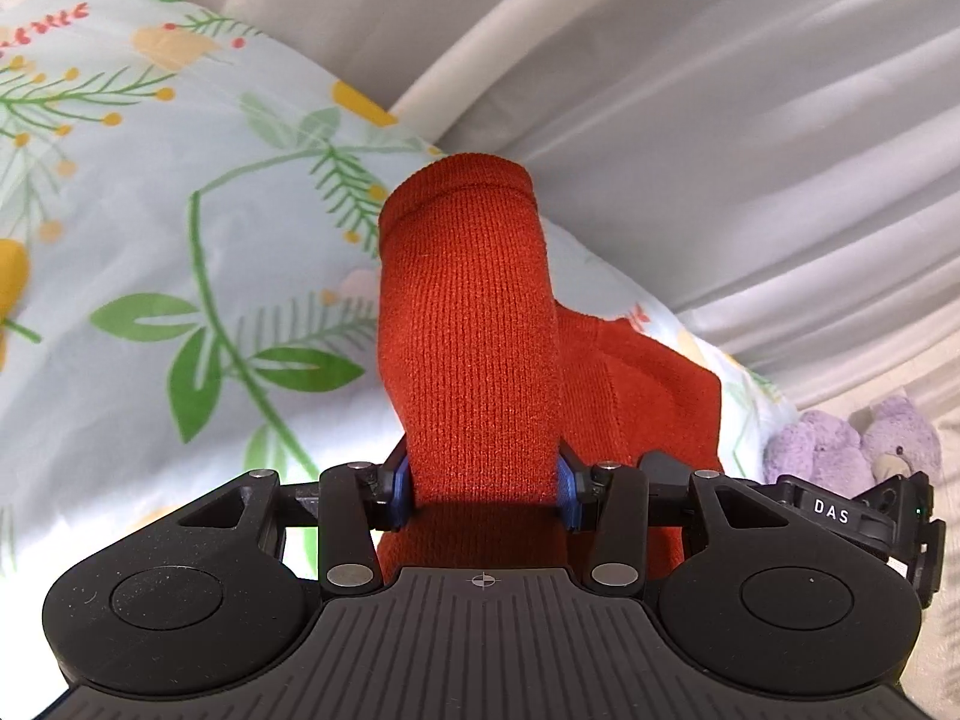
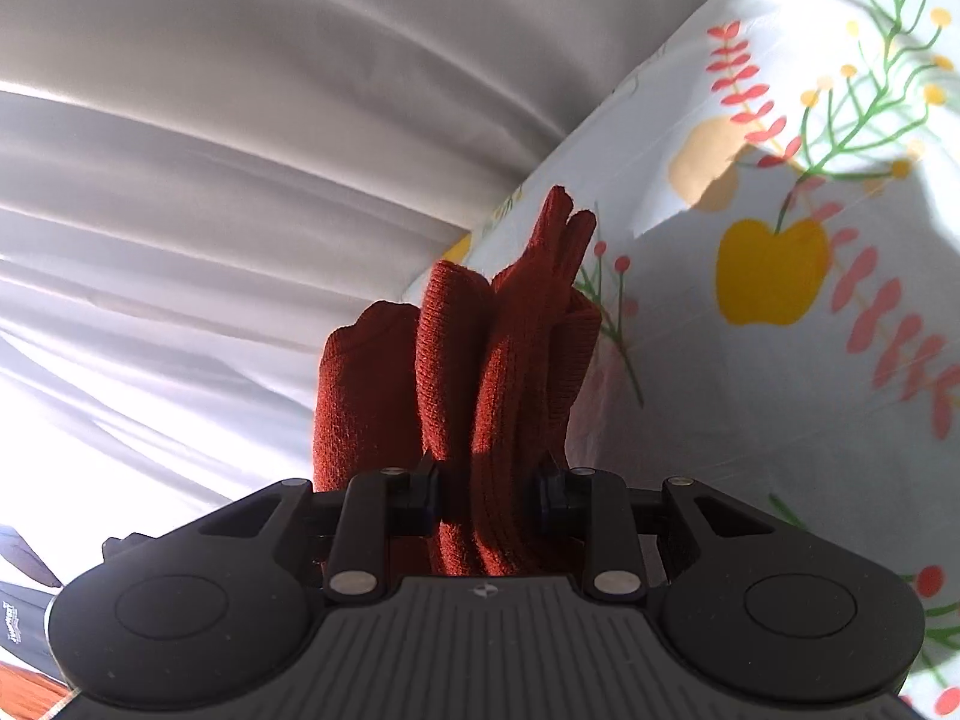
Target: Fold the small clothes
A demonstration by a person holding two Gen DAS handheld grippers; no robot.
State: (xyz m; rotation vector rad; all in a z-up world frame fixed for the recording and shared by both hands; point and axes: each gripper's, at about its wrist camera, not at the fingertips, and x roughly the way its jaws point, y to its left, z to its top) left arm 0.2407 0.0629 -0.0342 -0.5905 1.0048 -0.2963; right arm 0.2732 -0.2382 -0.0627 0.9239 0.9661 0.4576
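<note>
My left gripper (image 1: 485, 492) is clamped on a rust-red knitted garment (image 1: 474, 324): the blue pads (image 1: 401, 492) press its ribbed fabric from both sides, and a tube-like end with a folded hem stands up past them. More of the same knit spreads to the right, over the floral sheet (image 1: 150, 210). Beyond the sheet hangs a pale curtain (image 1: 750, 120). At the right edge I see a purple plush toy (image 1: 840, 444), and just below it the other gripper's body bearing the white letters "DAS" (image 1: 831, 511).

My right gripper (image 2: 487, 492) pinches a bunched part of the garment (image 2: 480, 372); several folds rise between its jaws, one tip pointing up against the sheet (image 2: 780, 390), which here shows a yellow apple print (image 2: 771, 273). The curtain (image 2: 240, 150) fills the left. At the lower left corner some small white print sits on a dark object (image 2: 18, 624); I cannot read it.
</note>
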